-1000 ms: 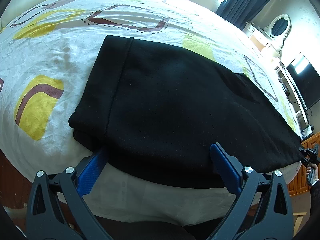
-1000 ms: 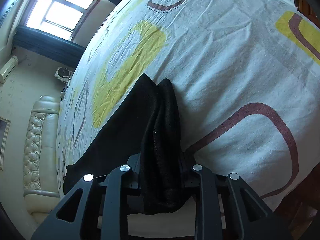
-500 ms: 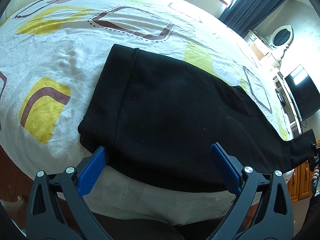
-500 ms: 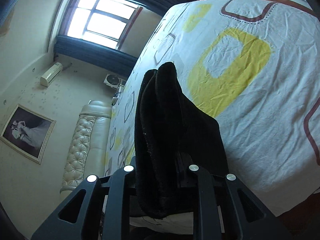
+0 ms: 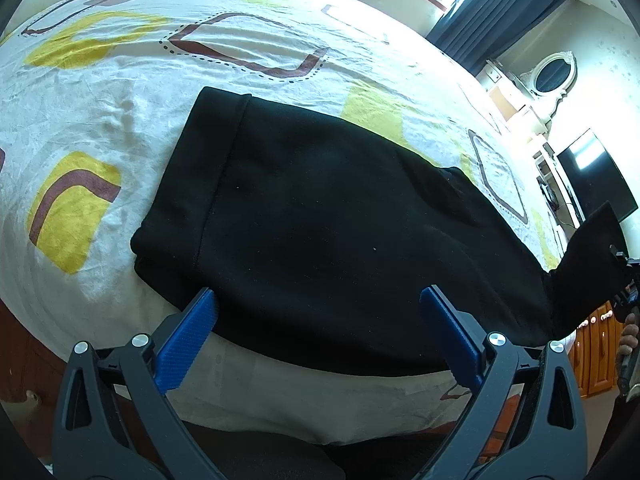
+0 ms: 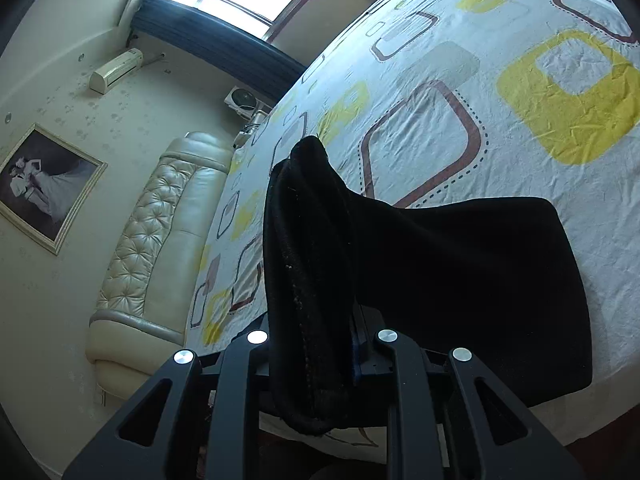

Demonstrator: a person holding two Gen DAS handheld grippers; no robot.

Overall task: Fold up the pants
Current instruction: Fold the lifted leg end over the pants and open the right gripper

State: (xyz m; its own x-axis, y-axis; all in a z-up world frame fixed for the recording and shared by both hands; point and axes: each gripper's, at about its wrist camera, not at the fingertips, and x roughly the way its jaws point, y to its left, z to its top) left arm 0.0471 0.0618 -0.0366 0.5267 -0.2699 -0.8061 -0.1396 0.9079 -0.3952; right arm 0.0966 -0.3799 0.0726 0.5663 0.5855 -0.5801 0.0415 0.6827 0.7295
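Note:
Black pants (image 5: 320,216) lie flat on a patterned bed sheet (image 5: 120,92), waistband to the left. My left gripper (image 5: 320,312) is open with blue pads, its fingertips at the pants' near edge, holding nothing. My right gripper (image 6: 316,344) is shut on the pants' leg cuff (image 6: 308,240) and holds it lifted above the bed; the rest of the pants (image 6: 480,280) spreads below. In the left wrist view the lifted cuff (image 5: 592,248) and the right gripper (image 5: 624,280) show at the far right.
The bed's near edge (image 5: 320,408) runs just below the pants. A padded headboard (image 6: 160,232) stands at the bed's end. A TV (image 5: 592,176) and wooden cabinet (image 5: 596,356) stand beyond the bed on the right.
My right gripper has raised the leg cuff off the bed and swung it toward the waistband end. My left gripper has stayed open at the pants' near edge.

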